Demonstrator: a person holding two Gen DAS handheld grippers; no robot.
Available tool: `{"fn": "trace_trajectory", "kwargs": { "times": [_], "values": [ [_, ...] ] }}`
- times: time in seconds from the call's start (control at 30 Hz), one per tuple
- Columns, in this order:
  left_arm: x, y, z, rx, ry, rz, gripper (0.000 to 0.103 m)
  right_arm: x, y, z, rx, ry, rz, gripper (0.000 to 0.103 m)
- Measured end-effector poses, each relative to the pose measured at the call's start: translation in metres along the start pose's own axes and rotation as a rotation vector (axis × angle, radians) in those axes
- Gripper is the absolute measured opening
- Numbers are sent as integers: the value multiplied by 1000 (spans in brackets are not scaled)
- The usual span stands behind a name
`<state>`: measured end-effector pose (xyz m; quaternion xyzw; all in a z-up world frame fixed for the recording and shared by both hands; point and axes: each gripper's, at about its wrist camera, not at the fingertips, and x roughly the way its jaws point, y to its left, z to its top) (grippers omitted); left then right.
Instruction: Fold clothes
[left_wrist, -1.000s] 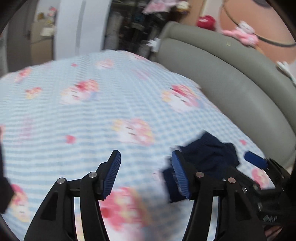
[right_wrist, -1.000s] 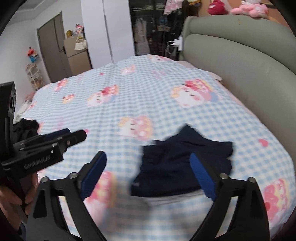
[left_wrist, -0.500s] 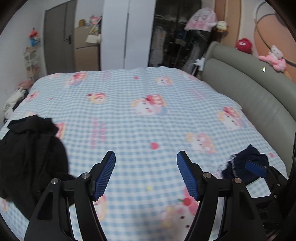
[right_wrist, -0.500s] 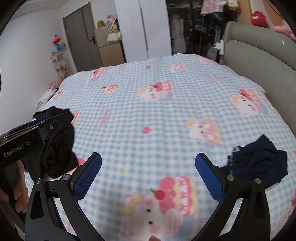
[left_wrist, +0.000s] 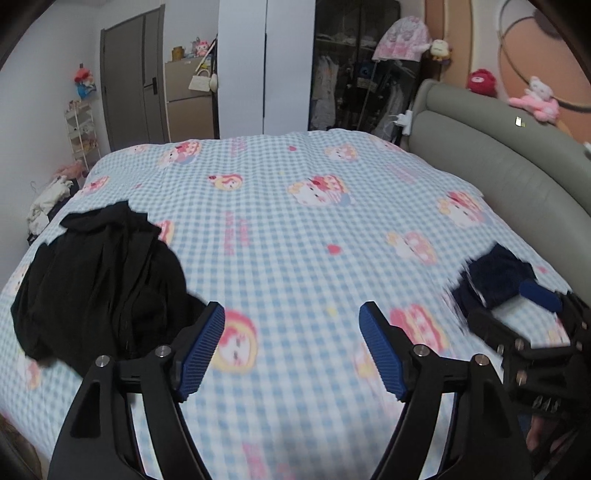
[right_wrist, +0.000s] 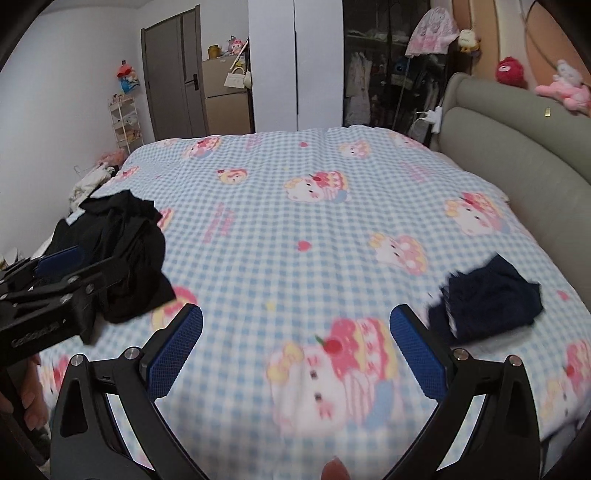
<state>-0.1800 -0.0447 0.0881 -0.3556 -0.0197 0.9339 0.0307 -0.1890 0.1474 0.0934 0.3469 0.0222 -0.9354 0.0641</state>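
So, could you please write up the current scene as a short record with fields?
surface: bed with blue checked cartoon-print cover
black garment: crumpled heap on the bed's left side
navy garment: small bundle on the right, near the grey headboard
left tongs: open, empty, above the cover
right tongs: open, empty, above the cover
folding: not yet begun on the black garment

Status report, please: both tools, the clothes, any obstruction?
Left tool open, empty. Right tool open, empty. Black garment heaped left on bed, navy garment bunched right; neither held. Nothing in the way.
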Motion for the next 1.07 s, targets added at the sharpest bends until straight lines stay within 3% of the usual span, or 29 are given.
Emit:
{"fn": "trace_trajectory", "kwargs": {
  "times": [0.17, 0.43, 0.63, 1.07],
  "values": [
    [-45, -3, -71, -68, 6, -18, 81, -44, 3, -64, 3, 30, -33, 103],
    [-80, -16, -157, -85, 57, -14, 85, -81, 18, -150, 47, 95, 17, 103],
    [-92, -9, -171, -98, 42, -13, 85, -92, 20, -159, 35, 88, -16, 103],
    [-107, -16, -169, -71, 10, -49, 85, -109, 20, -164, 36, 76, -50, 103]
  ]
}}
